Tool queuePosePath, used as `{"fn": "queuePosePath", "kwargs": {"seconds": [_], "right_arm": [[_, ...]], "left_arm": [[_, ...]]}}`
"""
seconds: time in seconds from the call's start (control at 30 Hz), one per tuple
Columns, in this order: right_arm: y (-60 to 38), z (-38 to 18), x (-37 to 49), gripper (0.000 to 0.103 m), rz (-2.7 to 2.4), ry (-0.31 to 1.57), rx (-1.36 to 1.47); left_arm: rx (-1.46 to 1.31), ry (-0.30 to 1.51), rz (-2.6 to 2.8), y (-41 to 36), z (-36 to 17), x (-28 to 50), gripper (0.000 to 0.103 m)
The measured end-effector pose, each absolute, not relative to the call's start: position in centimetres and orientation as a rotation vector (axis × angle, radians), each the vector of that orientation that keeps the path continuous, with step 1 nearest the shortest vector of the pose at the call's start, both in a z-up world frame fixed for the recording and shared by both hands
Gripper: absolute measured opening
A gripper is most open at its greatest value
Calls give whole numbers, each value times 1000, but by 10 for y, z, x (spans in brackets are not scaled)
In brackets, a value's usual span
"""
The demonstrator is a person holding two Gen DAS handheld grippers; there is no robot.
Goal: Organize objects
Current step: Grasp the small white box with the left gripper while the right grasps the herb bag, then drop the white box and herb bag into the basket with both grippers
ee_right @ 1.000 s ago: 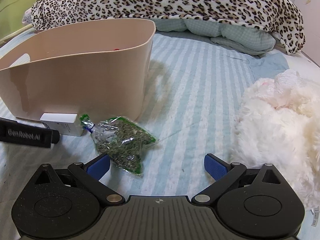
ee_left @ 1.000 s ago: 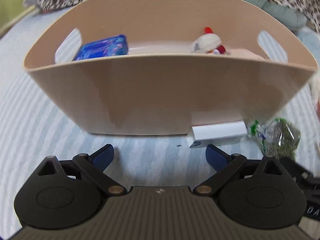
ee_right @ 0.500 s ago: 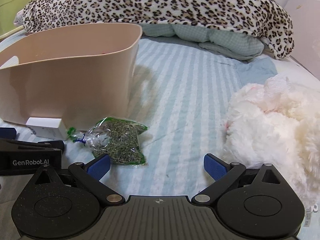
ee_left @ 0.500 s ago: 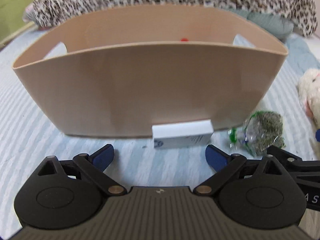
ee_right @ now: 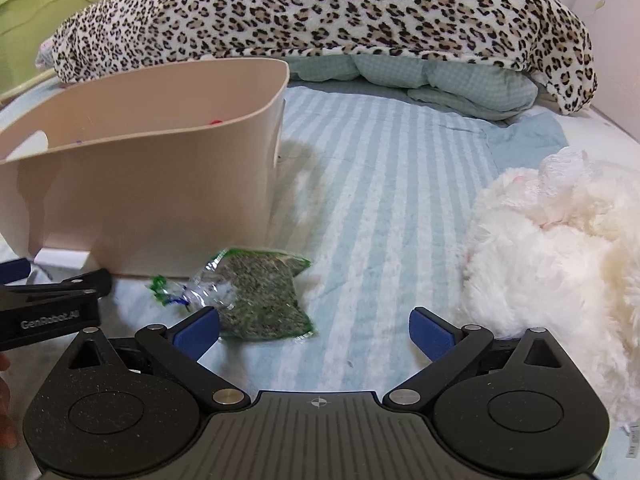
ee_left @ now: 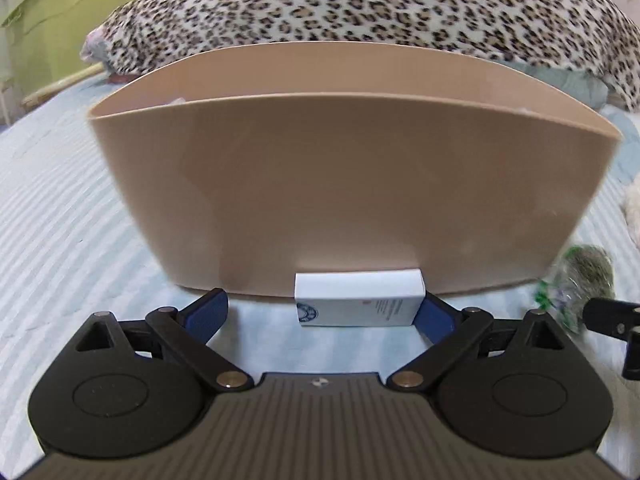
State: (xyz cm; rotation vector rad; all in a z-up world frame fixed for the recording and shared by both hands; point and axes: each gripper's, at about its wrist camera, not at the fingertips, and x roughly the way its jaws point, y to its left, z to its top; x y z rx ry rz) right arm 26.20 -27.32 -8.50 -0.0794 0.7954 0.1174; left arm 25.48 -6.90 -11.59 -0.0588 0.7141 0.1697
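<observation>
A small white box [ee_left: 358,299] lies on the striped bed against the front wall of the beige plastic bin [ee_left: 352,184]. My left gripper [ee_left: 326,314] is open, low on the bed, with the box between its blue fingers; the right finger [ee_left: 434,314] is at the box's right end. A clear bag of green dried herbs [ee_right: 256,296] lies right of the bin [ee_right: 152,184]; it also shows in the left wrist view [ee_left: 580,280]. My right gripper [ee_right: 314,330] is open and empty, its left finger [ee_right: 198,326] just beside the bag. The bin's contents are hidden.
A white fluffy plush [ee_right: 560,264] lies on the bed at the right. A leopard-print blanket [ee_right: 320,12] and a pale green folded quilt [ee_right: 440,80] lie behind the bin. A green plastic crate [ee_left: 60,32] stands at the far left.
My left gripper dropped lower and moved forward and right, so the white box now sits between its fingers and the bin's inside is hidden. My right gripper edged toward the herb bag.
</observation>
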Motion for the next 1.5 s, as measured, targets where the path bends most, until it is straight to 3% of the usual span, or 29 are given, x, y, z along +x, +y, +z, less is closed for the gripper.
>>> {"fn": "queuePosePath", "kwargs": {"seconds": [0.3,0.4,0.5,0.53,0.57,0.67,1.07,1.5], "right_arm": [[-261,-95,272,103,177,816,-46],[-256,-98,276,98,194,820,-39],[-251,-101,278,79,191,822,-57],[-250,-100,277,67,191,816,-57],[-250,-99,277,62,196,812,-53],[-249,-95,274,57,202,811,-49],[-234,-45,240,55,220,731,-73],[-222,26,218,55,237,523,-24]], "left_arm": [[-140,767,59,-40,-112,257,95],[-133,782,69,-38,-113,257,83],[-113,805,91,-39,-111,259,69],[-112,811,91,-39,-110,259,61],[-118,814,82,-38,-108,259,60],[-154,817,75,-31,-107,258,60],[-80,774,50,-21,-81,226,60],[-116,583,15,-15,-4,206,60]]}}
